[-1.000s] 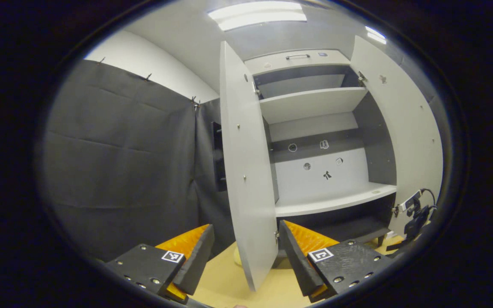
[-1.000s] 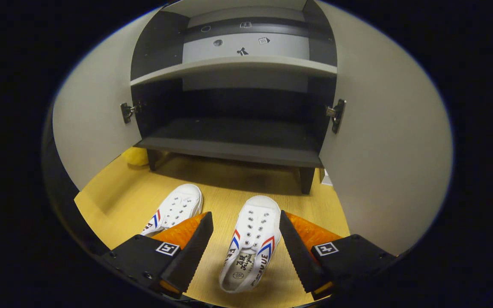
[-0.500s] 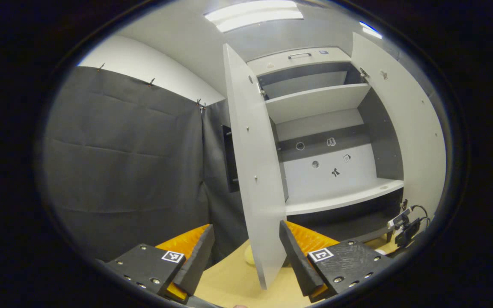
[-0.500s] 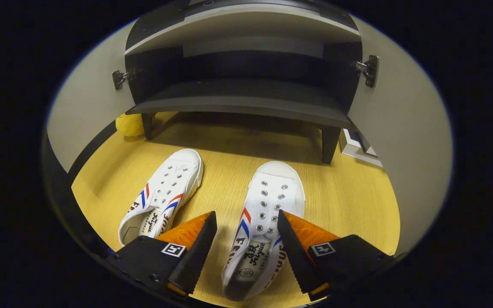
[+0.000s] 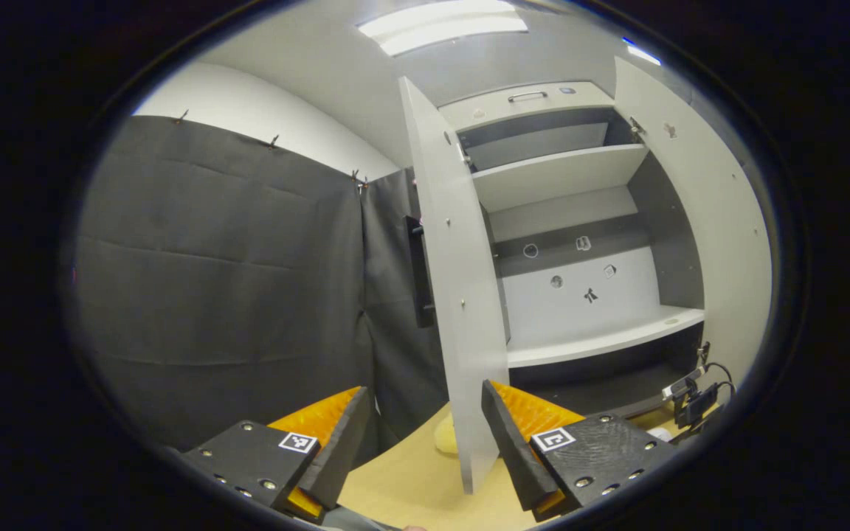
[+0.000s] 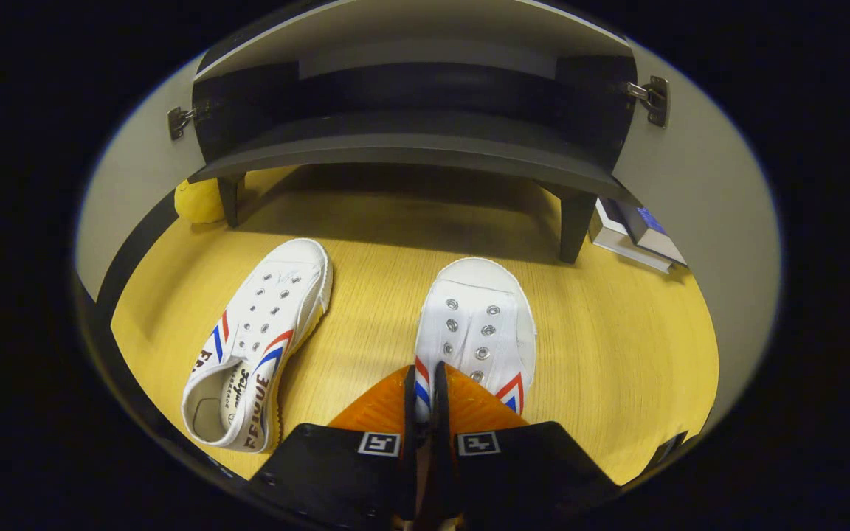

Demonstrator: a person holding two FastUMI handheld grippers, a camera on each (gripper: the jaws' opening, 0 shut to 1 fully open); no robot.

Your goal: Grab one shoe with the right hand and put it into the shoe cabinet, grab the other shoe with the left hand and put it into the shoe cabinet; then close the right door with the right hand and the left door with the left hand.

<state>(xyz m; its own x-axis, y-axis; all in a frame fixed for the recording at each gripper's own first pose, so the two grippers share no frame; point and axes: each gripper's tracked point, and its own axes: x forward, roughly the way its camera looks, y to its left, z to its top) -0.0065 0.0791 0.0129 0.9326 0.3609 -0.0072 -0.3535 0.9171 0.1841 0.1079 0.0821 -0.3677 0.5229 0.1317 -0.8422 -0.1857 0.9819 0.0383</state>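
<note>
Two white canvas shoes with red and blue stripes lie on the wooden floor in front of the open shoe cabinet (image 6: 410,147) in the right gripper view. My right gripper (image 6: 423,383) is shut on the left side wall of the right-hand shoe (image 6: 480,324), near its opening. The other shoe (image 6: 263,324) lies apart to the left, toe toward the cabinet. In the left gripper view my left gripper (image 5: 425,420) stands open in the air, holding nothing, with the edge of the open left door (image 5: 462,295) just beyond its fingers.
Both doors stand wide open; the right door (image 5: 713,214) flanks the light shelf (image 5: 602,339). A yellow soft object (image 6: 200,200) lies by the cabinet's left leg and a flat box (image 6: 635,232) by the right leg. Black cloth (image 5: 211,295) hangs on the left.
My right gripper has come down over the right-hand shoe and shut on its side wall. The left gripper has shifted slightly left and stays open.
</note>
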